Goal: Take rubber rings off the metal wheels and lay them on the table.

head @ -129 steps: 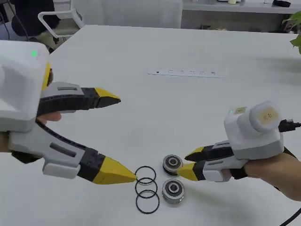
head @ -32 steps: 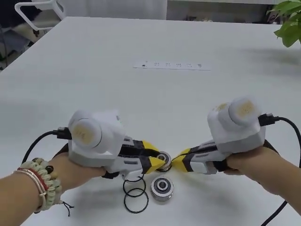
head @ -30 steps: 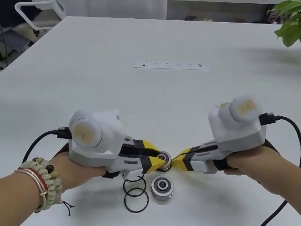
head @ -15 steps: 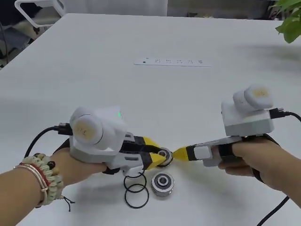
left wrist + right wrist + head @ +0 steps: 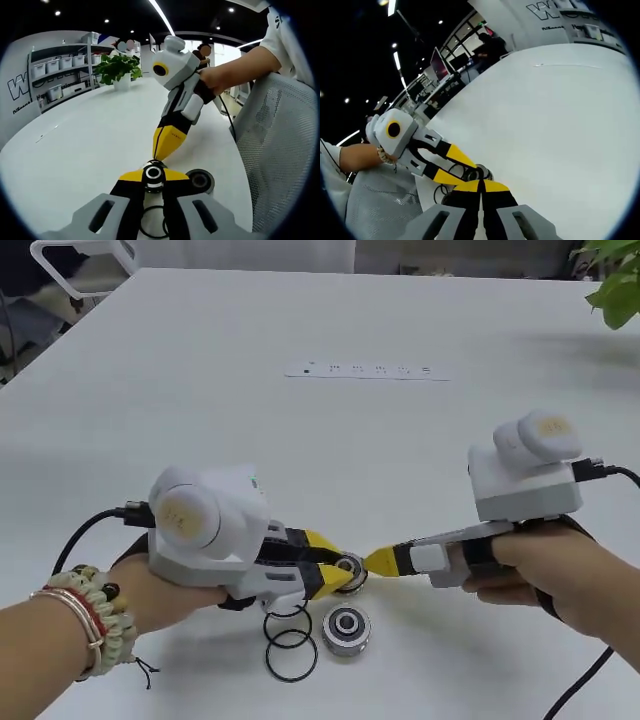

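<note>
Starting nearest me: loose rubber rings (image 5: pixel 289 640) lie flat on the table (image 5: pixel 200 390), with a second wheel (image 5: pixel 346 626) just beside them on the right. Just past those, the left gripper (image 5: pixel 344 570) is pinching the held wheel (image 5: pixel 153 174) by its rim. The right gripper (image 5: pixel 374 561) has its jaws pressed together into one point, at or touching that wheel's right edge, so I reckon it's the one to hook the ring off. Can't tell if a ring's on it.
</note>
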`<move>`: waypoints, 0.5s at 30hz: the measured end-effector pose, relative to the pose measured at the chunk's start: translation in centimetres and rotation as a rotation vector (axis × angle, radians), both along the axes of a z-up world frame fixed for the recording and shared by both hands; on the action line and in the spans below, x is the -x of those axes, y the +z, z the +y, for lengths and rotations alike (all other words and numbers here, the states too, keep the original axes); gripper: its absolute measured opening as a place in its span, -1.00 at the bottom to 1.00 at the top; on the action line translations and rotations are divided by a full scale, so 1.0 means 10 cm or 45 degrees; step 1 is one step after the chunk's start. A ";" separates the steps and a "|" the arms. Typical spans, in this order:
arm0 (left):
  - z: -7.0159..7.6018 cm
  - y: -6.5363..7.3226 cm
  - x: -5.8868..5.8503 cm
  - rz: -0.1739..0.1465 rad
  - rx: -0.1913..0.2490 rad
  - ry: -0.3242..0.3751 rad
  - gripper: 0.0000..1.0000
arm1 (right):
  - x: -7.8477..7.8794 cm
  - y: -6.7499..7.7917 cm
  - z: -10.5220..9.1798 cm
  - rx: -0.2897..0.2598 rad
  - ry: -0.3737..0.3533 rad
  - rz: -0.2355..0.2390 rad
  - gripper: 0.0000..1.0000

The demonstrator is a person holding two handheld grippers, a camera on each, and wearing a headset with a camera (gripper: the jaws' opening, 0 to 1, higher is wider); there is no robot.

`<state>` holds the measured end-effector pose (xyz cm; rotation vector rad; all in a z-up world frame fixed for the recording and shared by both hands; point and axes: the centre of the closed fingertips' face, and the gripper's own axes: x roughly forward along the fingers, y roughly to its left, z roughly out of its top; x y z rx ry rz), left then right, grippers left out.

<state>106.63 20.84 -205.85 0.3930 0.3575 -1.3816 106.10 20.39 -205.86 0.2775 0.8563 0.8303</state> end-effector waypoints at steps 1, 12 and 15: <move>0.00 0.00 0.00 0.000 0.000 0.000 -0.85 | 0.00 0.00 0.00 -0.001 0.000 0.000 -1.00; 0.00 0.00 0.00 0.000 0.005 0.000 -0.85 | 0.00 0.01 0.01 -0.021 0.006 0.008 -1.00; 0.00 0.00 0.00 -0.001 0.004 0.000 -0.85 | 0.00 0.02 0.02 -0.015 0.013 0.003 -1.00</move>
